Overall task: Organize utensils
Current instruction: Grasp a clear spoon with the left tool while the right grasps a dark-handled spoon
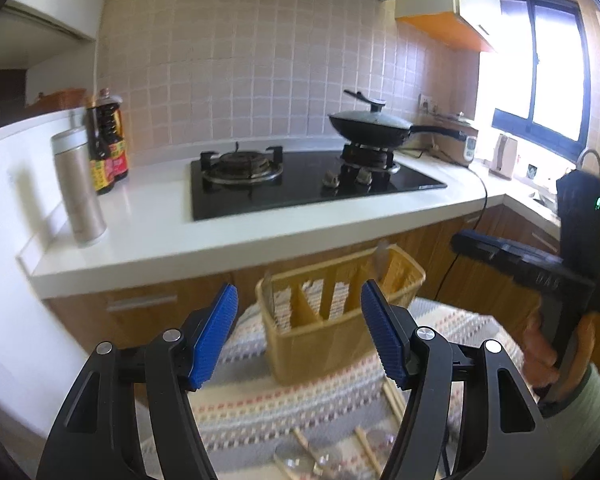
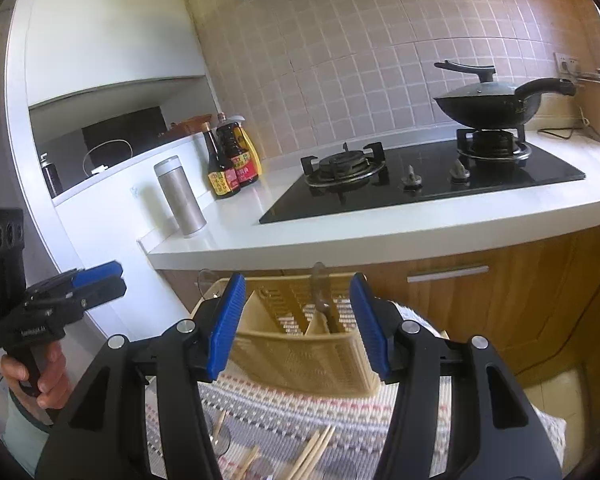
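- The left gripper (image 1: 300, 330) stands with its blue pads apart and nothing between them; through the gap shows the yellow basket (image 1: 312, 344), which sits farther off on the striped cloth (image 1: 284, 404).
- The right gripper (image 2: 296, 326) is likewise parted and empty, with the same basket (image 2: 300, 354) beyond its tips.
- The basket holds one utensil upright (image 2: 322, 296) in a compartment towards its right end; I cannot tell what kind it is.
- The loose chopsticks (image 2: 316, 454) lie on the cloth on the near side, below and behind both sets of pads, not ahead of them.
- Their long axis runs slanted, from near-left up towards far-right, in the right wrist view.
- In my judgement the next pick means tipping a gripper down and drawing it nearer. The right gripper looks the closer to that bundle, and its pads would have to close across the sticks, not along them.
- More chopsticks (image 1: 366, 448) and some clear round pieces, too blurred to name, lie under the left gripper.
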{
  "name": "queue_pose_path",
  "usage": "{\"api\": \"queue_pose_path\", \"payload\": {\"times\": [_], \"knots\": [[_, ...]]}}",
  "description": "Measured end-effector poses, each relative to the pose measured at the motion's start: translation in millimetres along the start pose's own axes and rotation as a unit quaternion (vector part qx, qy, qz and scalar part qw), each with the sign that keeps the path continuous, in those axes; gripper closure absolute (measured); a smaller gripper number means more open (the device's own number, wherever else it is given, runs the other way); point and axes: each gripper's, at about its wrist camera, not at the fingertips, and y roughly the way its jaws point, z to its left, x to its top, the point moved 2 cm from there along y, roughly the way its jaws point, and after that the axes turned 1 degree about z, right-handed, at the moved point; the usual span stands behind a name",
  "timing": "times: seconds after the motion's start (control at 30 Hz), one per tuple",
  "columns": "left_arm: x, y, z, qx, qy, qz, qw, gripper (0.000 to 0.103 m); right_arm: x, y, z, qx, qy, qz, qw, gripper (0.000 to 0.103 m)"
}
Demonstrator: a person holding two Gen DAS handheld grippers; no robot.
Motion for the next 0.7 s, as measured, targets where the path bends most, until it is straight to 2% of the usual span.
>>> {"api": "queue_pose_path", "payload": {"times": [0.17,0.33,0.43,0.47,0.6,0.67,0.7], "knots": [[-25,-7,14,0.007,-0.040,0.055,0.9977,0.040,-8,-14,13,-0.015,-0.006,0.039,0.999,0.052],[-66,5,26,-0.001,-0.082,0.119,0.9895,0.040,-34,-8,23,-0.043,-0.013,0.118,0.992,0.052],[-96,18,27,-0.021,-0.109,0.160,0.9810,0.043,-56,0,21,-0.054,-0.007,0.168,0.984,0.052],[-107,23,26,-0.035,-0.123,0.174,0.9763,0.049,-65,3,19,-0.060,-0.005,0.185,0.981,0.052],[-143,46,24,-0.067,-0.167,0.228,0.9571,0.059,-90,9,12,-0.079,-0.001,0.218,0.973,0.052],[-155,54,23,-0.068,-0.176,0.244,0.9512,0.067,-97,9,8,-0.080,0.007,0.226,0.971,0.052],[-160,60,21,-0.070,-0.180,0.251,0.9487,0.068,-101,8,5,-0.076,0.013,0.229,0.970,0.052]]}}
